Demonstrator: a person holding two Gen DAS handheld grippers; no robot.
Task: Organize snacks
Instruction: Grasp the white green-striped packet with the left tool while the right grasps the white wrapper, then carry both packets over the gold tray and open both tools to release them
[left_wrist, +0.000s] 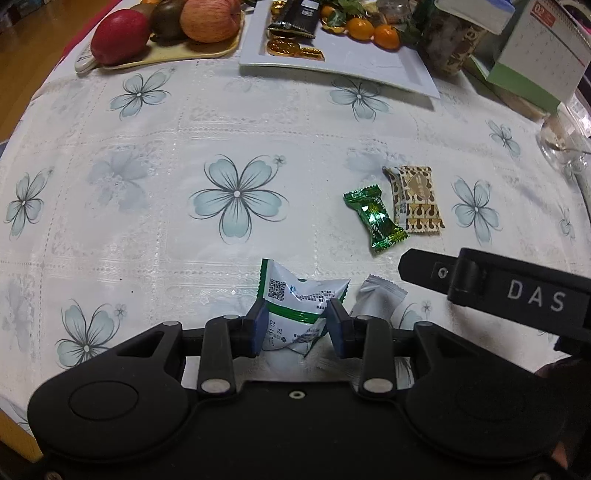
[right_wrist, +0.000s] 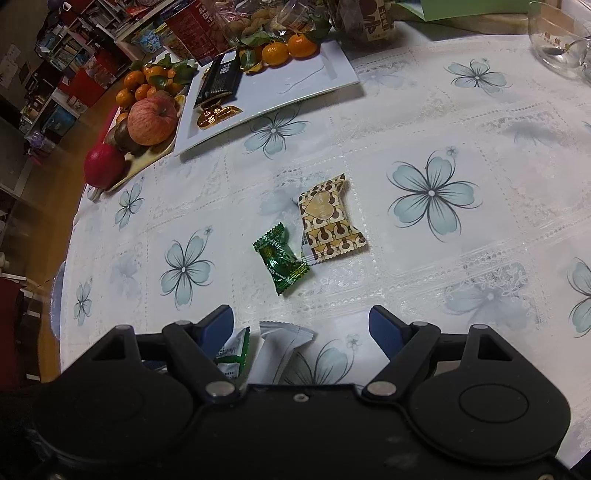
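Observation:
My left gripper (left_wrist: 297, 314) is shut on a white and green snack packet (left_wrist: 301, 301) low over the flowered tablecloth. A plain white packet (left_wrist: 376, 299) lies just to its right; it also shows in the right wrist view (right_wrist: 277, 347). A green foil candy (left_wrist: 375, 218) and a brown and cream patterned packet (left_wrist: 417, 199) lie further ahead on the right. My right gripper (right_wrist: 301, 325) is open above the white packet, with the green candy (right_wrist: 282, 262) and the patterned packet (right_wrist: 328, 221) ahead of it. A white rectangular tray (left_wrist: 369, 70) at the back holds a dark packet (left_wrist: 295, 16) and gold candies (left_wrist: 291, 48).
A cream plate with apples (left_wrist: 207, 18) stands at the back left. Mandarins (left_wrist: 373, 31) lie on the tray's far side. A patterned jar (left_wrist: 448, 40), a calendar box (left_wrist: 535, 59) and a glass bowl (left_wrist: 561, 144) crowd the right. The table edge runs along the left.

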